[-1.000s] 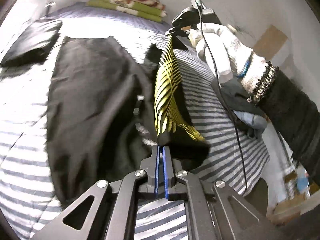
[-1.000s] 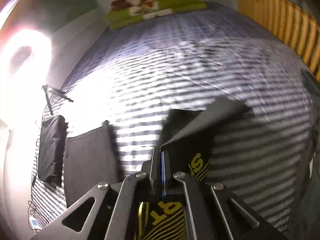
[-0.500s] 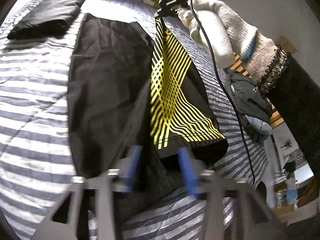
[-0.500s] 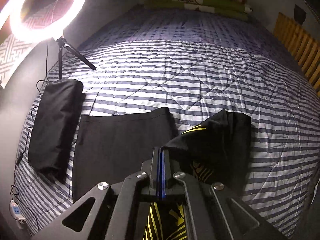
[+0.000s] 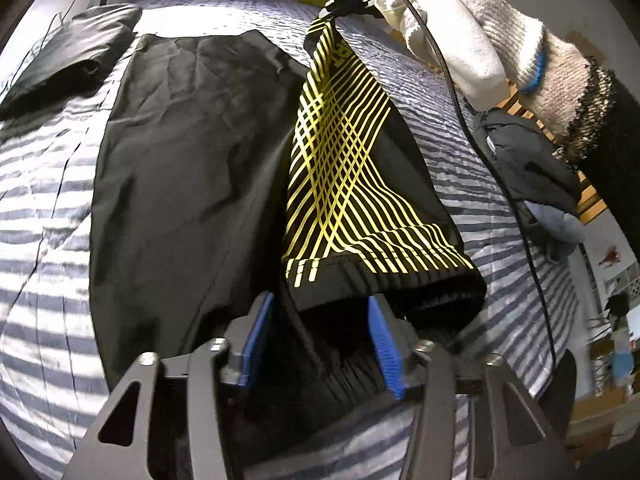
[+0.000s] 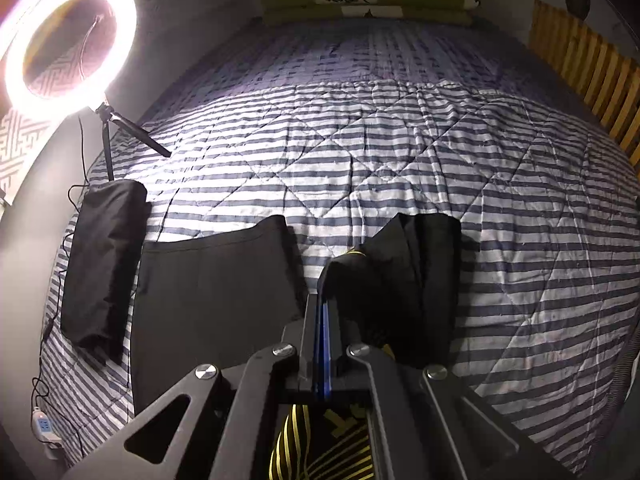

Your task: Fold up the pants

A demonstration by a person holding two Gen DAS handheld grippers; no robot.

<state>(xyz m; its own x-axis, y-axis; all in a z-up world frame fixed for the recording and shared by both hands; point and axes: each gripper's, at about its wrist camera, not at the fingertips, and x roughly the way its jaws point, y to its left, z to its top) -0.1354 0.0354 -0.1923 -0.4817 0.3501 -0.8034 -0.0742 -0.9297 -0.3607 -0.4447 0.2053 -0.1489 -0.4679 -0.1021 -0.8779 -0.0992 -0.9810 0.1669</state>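
Pants (image 5: 352,168), black with yellow lines, hang stretched over the striped bed (image 5: 40,184) between both claws. Left claw (image 5: 318,332): a second ago pinched tight on the hem, then let go wide; now closing again with the hem edge between its blue pads, not yet pressed. Likely a regrip before laying the leg over the flat black pants (image 5: 188,168) alongside. Right claw (image 6: 322,328) pressed together, pinching the other end as before, fabric draped over its tip. Hidden: waistband under the right claw, far pad contact. Dark heap at the bed's right edge (image 5: 524,160) unclear.
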